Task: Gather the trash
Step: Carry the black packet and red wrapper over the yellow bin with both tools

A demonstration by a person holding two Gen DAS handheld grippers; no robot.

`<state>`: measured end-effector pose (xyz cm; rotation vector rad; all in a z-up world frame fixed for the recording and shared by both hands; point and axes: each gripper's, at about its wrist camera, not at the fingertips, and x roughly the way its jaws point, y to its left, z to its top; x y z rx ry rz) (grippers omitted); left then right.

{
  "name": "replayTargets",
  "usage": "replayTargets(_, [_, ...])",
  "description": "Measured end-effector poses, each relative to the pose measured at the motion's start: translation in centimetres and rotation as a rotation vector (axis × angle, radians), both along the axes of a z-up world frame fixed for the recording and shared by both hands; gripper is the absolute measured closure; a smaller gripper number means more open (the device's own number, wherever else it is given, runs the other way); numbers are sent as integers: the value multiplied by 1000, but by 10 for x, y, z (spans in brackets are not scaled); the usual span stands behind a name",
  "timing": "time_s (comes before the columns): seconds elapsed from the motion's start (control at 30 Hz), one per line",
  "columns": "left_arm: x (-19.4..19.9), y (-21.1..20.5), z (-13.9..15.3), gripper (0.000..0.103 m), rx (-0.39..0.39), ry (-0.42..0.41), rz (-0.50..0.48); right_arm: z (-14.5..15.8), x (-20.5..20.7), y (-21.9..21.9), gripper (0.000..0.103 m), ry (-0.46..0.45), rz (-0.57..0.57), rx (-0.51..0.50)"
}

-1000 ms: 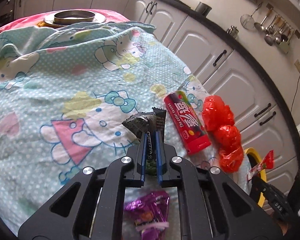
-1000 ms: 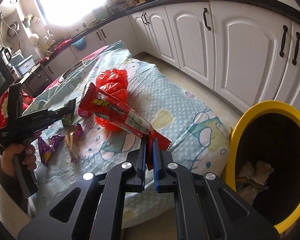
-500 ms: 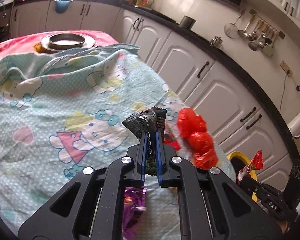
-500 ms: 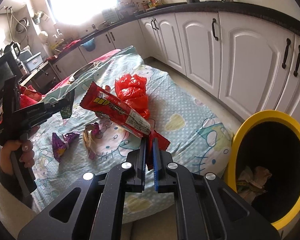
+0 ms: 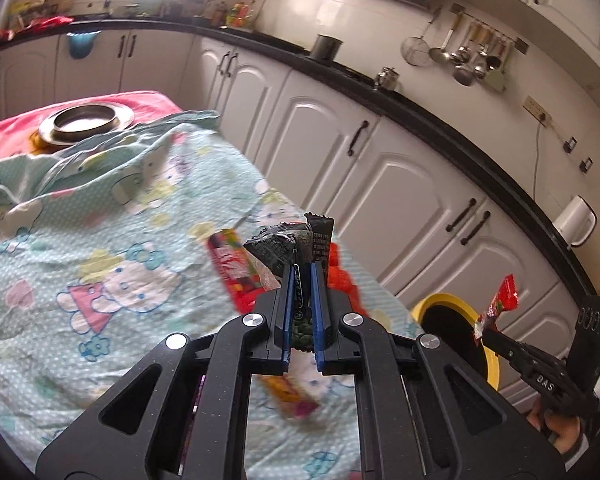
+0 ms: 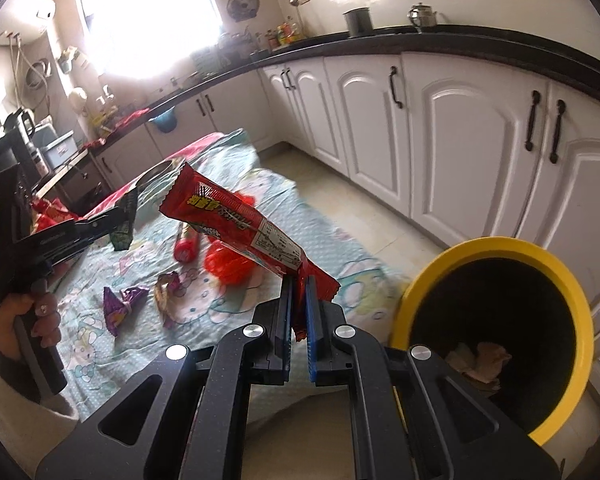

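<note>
Left gripper [image 5: 303, 280]: you pinch 1 crumpled dark wrapper [image 5: 288, 244], frame centre.
Right gripper [image 6: 299, 292]: you pinch 1 long glossy red wrapper [image 6: 236, 220].

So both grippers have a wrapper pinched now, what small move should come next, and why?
Probably carry the right gripper a little to the right, over the yellow bin. It is shut on the long red wrapper, and the bin's open mouth sits just beside it. The left gripper, shut on a dark wrapper, is farther from the bin, so it can follow.

The left gripper [image 5: 303, 276] hides most of the blurred red plastic bag [image 5: 342, 280].
</note>
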<state>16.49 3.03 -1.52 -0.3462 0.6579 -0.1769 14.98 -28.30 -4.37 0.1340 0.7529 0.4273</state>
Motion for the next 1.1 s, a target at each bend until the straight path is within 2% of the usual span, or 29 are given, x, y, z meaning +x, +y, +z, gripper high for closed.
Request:
replayTargets(0.6, [3,-81,10,99,41,-31,-163,4,-15,-83,97,-22,-166,45])
replayTargets(1.1, [12,-174,4,99,90,-29,-330,-7,-32,-142,97,-18,-301,76])
